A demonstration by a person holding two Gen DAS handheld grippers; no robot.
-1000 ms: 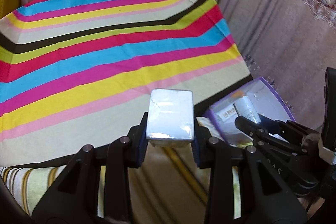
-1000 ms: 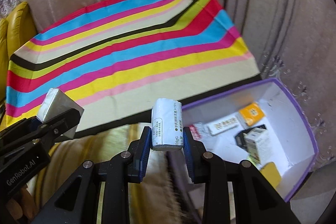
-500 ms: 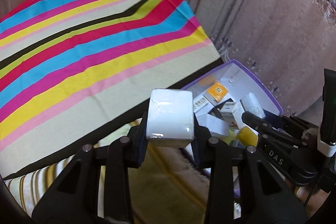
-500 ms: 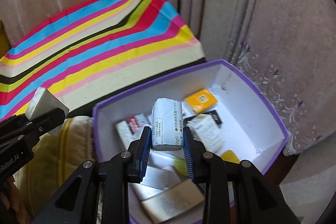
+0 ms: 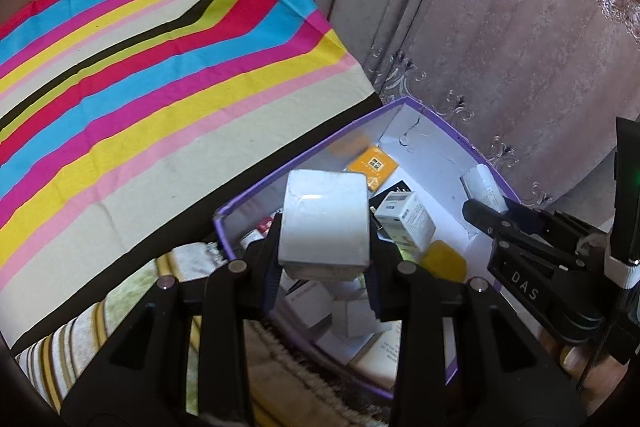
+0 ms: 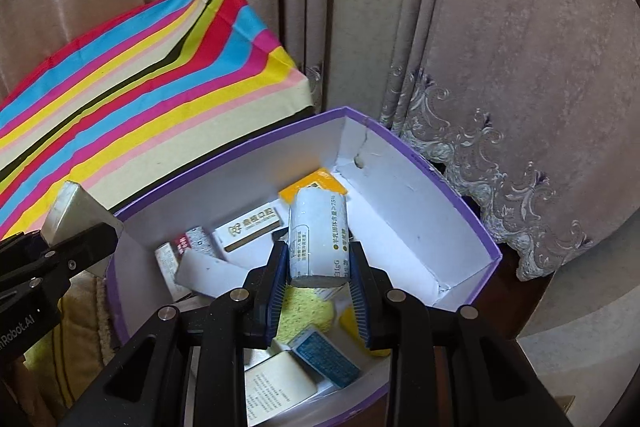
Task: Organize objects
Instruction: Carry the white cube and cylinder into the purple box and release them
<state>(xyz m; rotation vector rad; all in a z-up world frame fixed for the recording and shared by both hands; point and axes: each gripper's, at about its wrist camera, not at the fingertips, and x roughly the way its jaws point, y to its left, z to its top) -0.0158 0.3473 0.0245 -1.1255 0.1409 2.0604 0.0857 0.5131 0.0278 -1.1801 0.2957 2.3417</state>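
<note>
My left gripper (image 5: 323,259) is shut on a plain white box (image 5: 324,227) and holds it above the near left part of a purple-rimmed white cardboard box (image 5: 436,125). My right gripper (image 6: 318,277) is shut on a white printed packet (image 6: 318,237) and holds it over the middle of the same box (image 6: 404,187). The box holds several small packages, among them an orange one (image 5: 372,165), a blue-labelled one (image 6: 324,357) and a yellow sponge (image 6: 306,313). The left gripper with its white box (image 6: 76,207) shows at the left of the right wrist view.
A striped cloth covers a surface (image 5: 160,75) to the left of the box. Heavy curtains (image 6: 480,47) hang close behind and to the right. A striped rug (image 5: 120,319) lies below the left gripper.
Both grippers moved right, from over the striped cloth to over the purple-rimmed box, each still holding its item. The right gripper's packet now looks looser between the pads.
</note>
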